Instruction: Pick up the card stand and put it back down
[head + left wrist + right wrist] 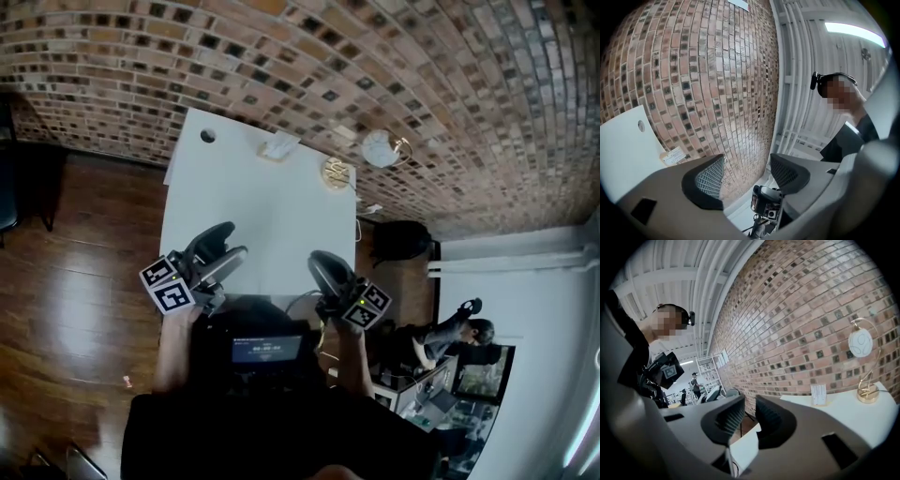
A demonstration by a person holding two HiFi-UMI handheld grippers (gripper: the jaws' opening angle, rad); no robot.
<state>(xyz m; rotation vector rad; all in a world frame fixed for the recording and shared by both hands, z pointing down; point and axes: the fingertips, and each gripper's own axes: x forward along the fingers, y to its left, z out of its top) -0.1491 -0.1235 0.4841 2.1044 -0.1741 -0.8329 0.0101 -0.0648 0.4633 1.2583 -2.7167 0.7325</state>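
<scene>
- Card stand [278,147] at desk [253,211] far edge; its print unreadable.
- Left gripper [231,242] over near edge, tilted up, jaws wide, empty.
- Right gripper [321,261] near-level, jaws barely apart, empty.

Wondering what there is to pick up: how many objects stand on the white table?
2. A card stand at the table's far edge, middle; a gold globe lamp at its far right corner. The near edge may be hidden.
</scene>
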